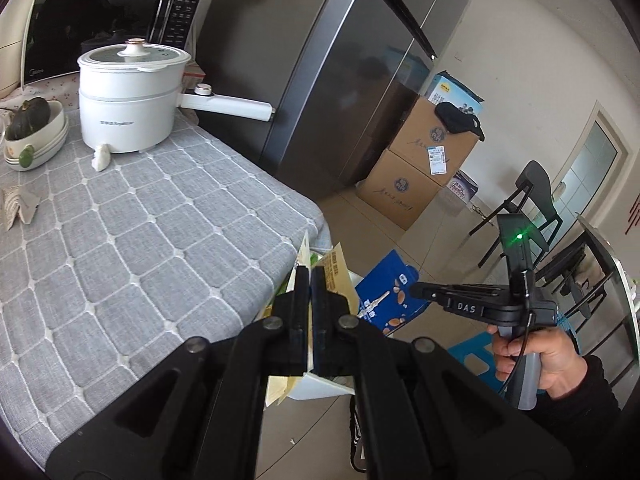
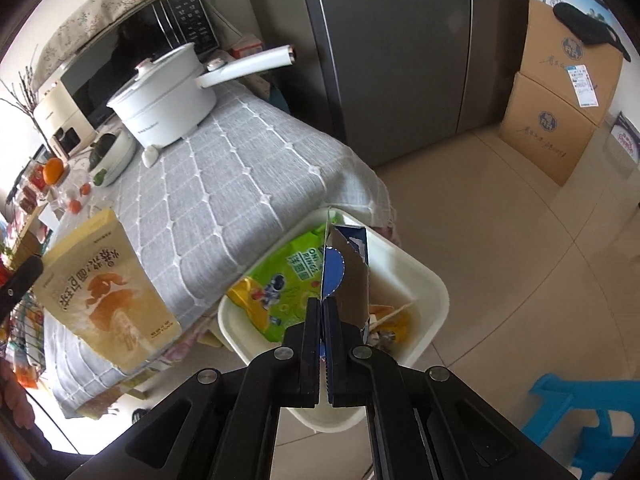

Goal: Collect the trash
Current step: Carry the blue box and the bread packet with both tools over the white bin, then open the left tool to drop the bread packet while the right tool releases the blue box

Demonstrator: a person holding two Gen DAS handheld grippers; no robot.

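My left gripper [image 1: 311,270] is shut on a yellow snack bag [image 1: 340,280] at the corner of the grey-clothed table [image 1: 140,240]. From the right wrist, that yellow snack bag [image 2: 108,292] hangs over the table's near edge. My right gripper [image 2: 322,300] is shut on a flattened blue carton [image 2: 346,276], upright over a white bin [image 2: 436,280] on the floor by the table corner. Inside the bin lie a green snack bag [image 2: 292,280] and other scraps. In the left wrist view, a hand holds the right gripper [image 1: 414,290] with the blue carton [image 1: 386,292].
A white electric pot [image 1: 132,96], stacked bowls with a dark squash [image 1: 36,128], a crumpled tissue [image 1: 100,158] and torn paper [image 1: 20,204] are on the table. A grey fridge [image 1: 360,80], cardboard boxes [image 1: 420,160], black chairs [image 1: 528,200] and a blue stool [image 2: 580,412] stand around.
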